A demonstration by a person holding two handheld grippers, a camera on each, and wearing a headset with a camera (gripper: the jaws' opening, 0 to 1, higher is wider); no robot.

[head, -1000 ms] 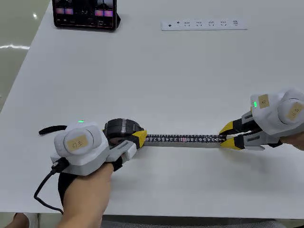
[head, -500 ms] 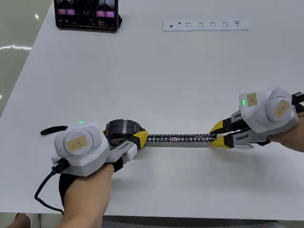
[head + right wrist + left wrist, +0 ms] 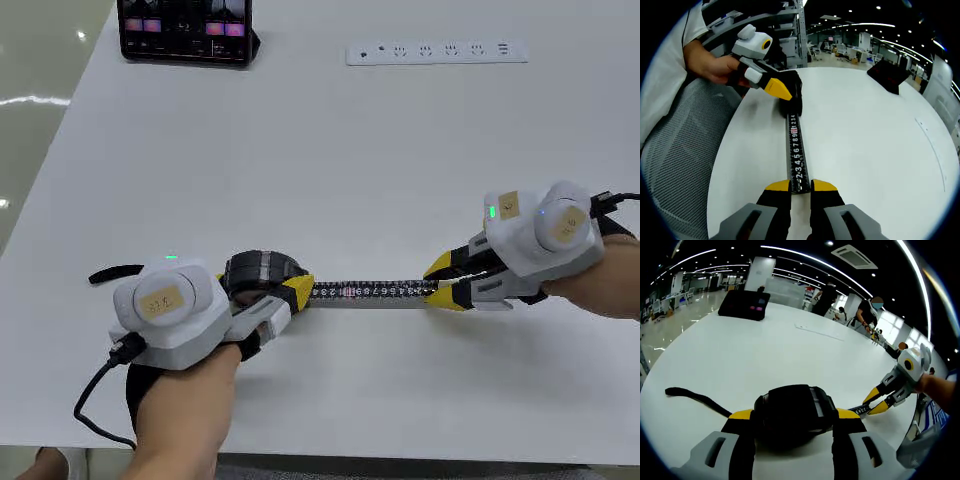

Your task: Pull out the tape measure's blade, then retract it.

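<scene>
Closer now to the tape measure case on the table, clamped in our left gripper: right gripper, pinching the tip of the blade, which we judge thin, springy and best held flat at that end

left gripper clamped round the black tape measure, strap trailing left on the white table, blade running right into the right gripper, tablet way back

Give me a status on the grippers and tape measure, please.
Left gripper shut on black round tape measure case. Right gripper shut on tip of black numbered blade, partly out along white table. Nothing across it.
</scene>
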